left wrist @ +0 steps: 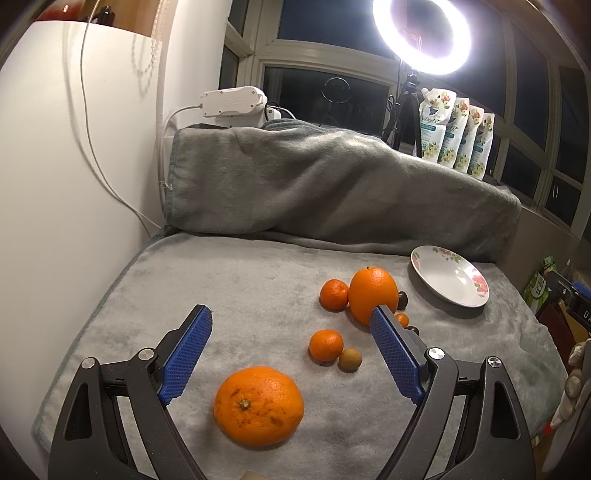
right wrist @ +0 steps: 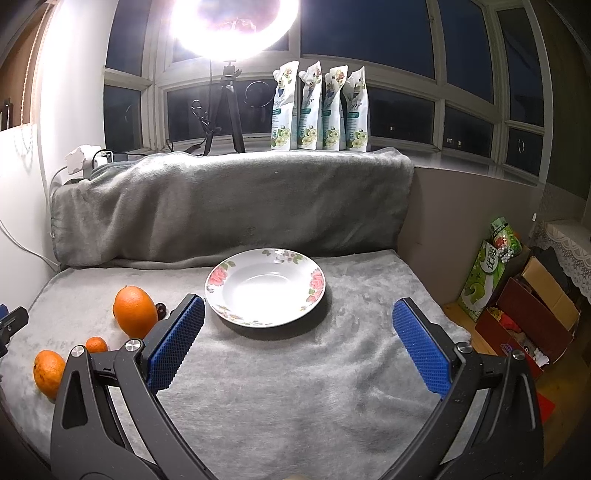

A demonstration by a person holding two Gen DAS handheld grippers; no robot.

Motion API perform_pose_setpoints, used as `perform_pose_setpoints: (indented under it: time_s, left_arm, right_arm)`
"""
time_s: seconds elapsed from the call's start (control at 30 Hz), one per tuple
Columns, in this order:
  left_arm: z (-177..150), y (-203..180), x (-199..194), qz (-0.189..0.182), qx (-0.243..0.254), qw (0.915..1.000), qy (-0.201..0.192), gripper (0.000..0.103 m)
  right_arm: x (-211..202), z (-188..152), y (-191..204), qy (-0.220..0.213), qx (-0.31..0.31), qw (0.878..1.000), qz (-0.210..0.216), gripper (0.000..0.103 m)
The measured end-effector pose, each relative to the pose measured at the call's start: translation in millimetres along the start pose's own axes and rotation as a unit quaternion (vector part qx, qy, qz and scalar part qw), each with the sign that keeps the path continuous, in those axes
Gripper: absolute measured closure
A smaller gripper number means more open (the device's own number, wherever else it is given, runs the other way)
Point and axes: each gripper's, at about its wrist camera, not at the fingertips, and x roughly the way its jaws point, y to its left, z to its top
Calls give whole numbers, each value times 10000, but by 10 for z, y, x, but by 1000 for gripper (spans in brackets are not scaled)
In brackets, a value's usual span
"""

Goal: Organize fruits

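Fruit loose on the grey blanket, plate empty, both jaws wide open

The left gripper [left wrist: 291, 325] hangs over the blanket-covered tabletop [left wrist: 240, 280] with its jaws spread wide and nothing between the blue pads. Just below and between them lies a big orange [left wrist: 258, 405], stem end up, with darker speckles on the skin. Further on sits a small mandarin [left wrist: 325, 345] touching a little brown round fruit [left wrist: 350, 359] on its right. Beyond these stands a second big orange [left wrist: 373, 293], with another mandarin [left wrist: 334, 294] just beside it on the left. A dark small fruit [left wrist: 402, 300] peeks out behind that orange on the right, and a tiny orange fruit [left wrist: 402, 319] shows past the right pad; what lies next to it is too hidden to tell.

The right gripper [right wrist: 297, 314] also has its jaws fully apart and holds nothing. Straight ahead of it, near the back of the tabletop, rests a white plate [right wrist: 317, 280] with pink flowers on the rim, its bowl bare. All the fruit lies to the left of the plate, apart from it.

Behind the tabletop a grey blanket roll [right wrist: 229, 199] runs along the window sill, where 4 flowered pouches [right wrist: 319, 107] stand in a row beside a lit ring light [right wrist: 232, 26] on a tripod
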Motion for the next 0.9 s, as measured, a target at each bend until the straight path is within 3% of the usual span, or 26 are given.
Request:
perform_pose_setpoints:
  time_s: [0.9]
  left_arm:
    - [-4, 4, -3, -1, -9, 10000, -3, 15]
  right_arm:
    - [-2, -9, 14, 19, -11, 10000, 14, 0]
